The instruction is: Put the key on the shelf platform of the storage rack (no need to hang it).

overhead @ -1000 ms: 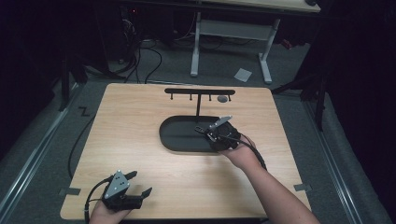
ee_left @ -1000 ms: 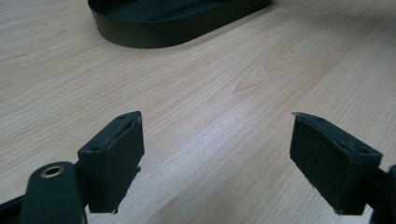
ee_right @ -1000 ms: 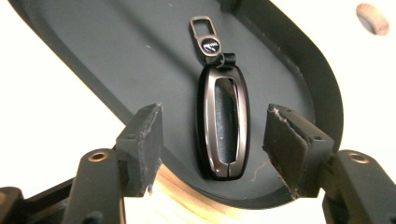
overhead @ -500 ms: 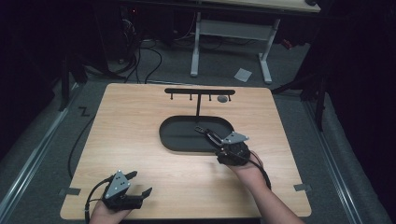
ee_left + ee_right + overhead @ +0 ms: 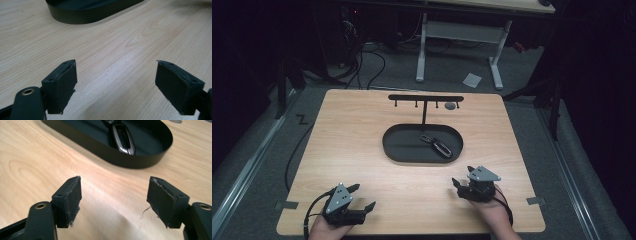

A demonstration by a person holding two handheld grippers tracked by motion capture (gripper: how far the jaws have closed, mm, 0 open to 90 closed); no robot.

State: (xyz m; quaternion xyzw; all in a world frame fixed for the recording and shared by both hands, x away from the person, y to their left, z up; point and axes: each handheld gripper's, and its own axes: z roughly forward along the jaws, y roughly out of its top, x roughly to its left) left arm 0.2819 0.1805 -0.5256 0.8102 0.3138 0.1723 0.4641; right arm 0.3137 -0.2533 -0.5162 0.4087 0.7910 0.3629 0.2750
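A black oval tray (image 5: 402,156) stands at the middle of the wooden table (image 5: 352,125). In its right half lies a dark oblong key fob with a silvery rim (image 5: 439,146), also seen past my right jaws (image 5: 123,140). My right gripper (image 5: 463,176) is low over the table on the near side of the tray, apart from it. Its jaws have just been opening and stand open, with bare wood between them (image 5: 115,180). My left gripper (image 5: 363,196) rests at the near left, open and holding nothing (image 5: 116,62), with the tray's wall (image 5: 82,17) far ahead.
Behind the tray stands a black T-shaped rack with small hooks (image 5: 426,98), and a small grey disc (image 5: 450,105) lies beside it. The table's near edge runs just behind both hands. Beyond the table are a grey floor, cables and a white desk frame (image 5: 422,45).
My right gripper has drawn back from over the tray's right end toward the near right of the table and sunk lower, its jaws wider. The fob lies in the tray. My left gripper stayed put.
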